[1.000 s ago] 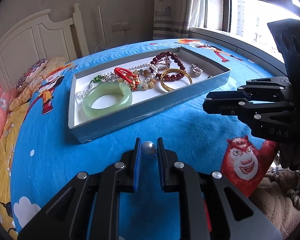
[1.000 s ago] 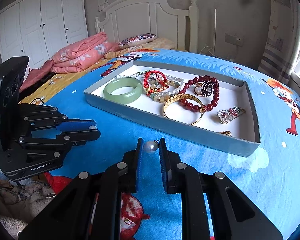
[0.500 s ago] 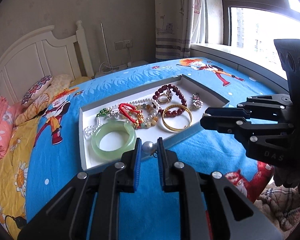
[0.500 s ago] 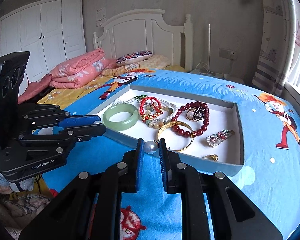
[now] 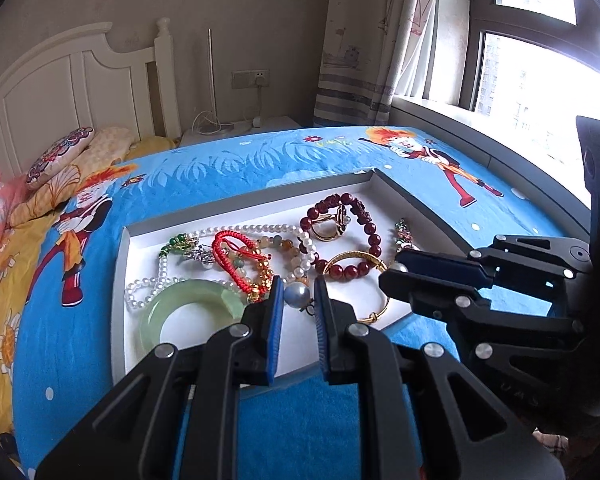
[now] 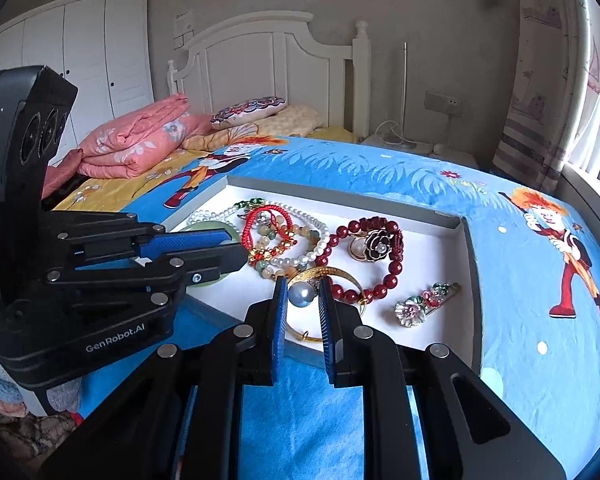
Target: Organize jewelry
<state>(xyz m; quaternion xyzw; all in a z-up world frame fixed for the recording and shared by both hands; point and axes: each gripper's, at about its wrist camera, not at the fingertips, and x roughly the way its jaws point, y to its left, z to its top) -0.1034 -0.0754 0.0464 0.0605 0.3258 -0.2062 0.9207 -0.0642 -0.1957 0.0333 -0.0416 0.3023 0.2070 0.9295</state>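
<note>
many bracelets (image 6: 364, 258), one tray (image 6: 470, 264)

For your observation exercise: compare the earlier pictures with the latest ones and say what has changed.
Both grippers carried their pearls forward to the tray: the left gripper and right gripper now hang over its near edge. Neither released; each pearl earring stays clamped. The jewelry inside lies unchanged.

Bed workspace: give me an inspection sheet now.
Surface: blue cartoon bedspread.
Job's things: shallow tray holding jade bangle, red cord bracelet, pearl strand, dark red bead bracelet, gold bangle, flower brooch.
Clutter: folded pink quilt, pillow.
Grippers: left gripper and right gripper each shut on a pearl earring.
Cables: white cord below the wall socket.
Surroundings: headboard, wardrobe, curtain, window.
</note>
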